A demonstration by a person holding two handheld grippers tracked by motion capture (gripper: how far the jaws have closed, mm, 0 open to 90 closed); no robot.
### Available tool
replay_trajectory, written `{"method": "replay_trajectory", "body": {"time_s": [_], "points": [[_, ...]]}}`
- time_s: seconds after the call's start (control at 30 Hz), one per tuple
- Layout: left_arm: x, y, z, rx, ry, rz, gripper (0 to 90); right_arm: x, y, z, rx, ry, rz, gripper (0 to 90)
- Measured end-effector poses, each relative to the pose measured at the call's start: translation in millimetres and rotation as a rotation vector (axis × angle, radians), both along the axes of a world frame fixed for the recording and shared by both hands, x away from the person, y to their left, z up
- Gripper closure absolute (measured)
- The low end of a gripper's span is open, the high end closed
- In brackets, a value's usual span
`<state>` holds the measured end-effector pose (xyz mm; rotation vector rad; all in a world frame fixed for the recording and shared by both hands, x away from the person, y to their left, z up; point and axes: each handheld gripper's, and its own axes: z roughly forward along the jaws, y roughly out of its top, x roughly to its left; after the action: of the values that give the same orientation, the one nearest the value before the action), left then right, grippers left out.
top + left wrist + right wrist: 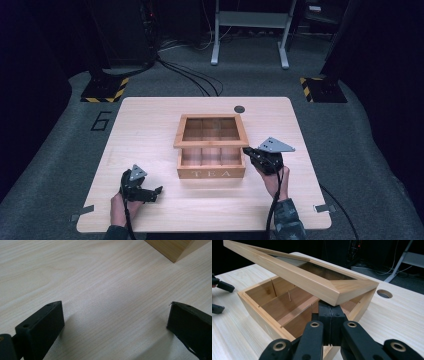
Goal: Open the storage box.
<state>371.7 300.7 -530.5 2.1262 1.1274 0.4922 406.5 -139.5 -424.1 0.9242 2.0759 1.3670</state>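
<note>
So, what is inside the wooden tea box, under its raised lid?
The tea box shows bare wooden dividers and empty compartments. The raised lid and right gripper cover the corner compartment.

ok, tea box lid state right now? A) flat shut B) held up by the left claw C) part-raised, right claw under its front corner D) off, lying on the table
C: in the right gripper view the lid tilts up off the box, its corner resting on the shut right claw.

Bare table lies left of the tea box, whose half-raised lid overhangs its compartments.
</note>
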Motion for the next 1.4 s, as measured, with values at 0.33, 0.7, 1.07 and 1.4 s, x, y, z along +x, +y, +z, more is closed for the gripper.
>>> {"method": "replay_trajectory", "body": {"time_s": [0.33,0.7,1.07,1.4], "points": [[0.0,-0.1,-0.1,0.002,-0.005,0.000,0.6,8.4,1.1,15.9,0.003,-0.017,-0.002,90.0],[0.1,0.0,-0.1,0.002,-0.006,0.000,0.6,17.1,2.2,29.3,0.000,-0.027,-0.001,90.0],[0.0,-0.2,-0.1,-0.001,-0.003,0.003,0.6,29.5,3.1,44.6,-0.004,-0.052,-0.005,90.0],[-0.1,-0.2,-0.3,0.001,-0.006,0.003,0.6,34.4,3.2,50.0,0.003,-0.049,-0.008,90.0]]}}
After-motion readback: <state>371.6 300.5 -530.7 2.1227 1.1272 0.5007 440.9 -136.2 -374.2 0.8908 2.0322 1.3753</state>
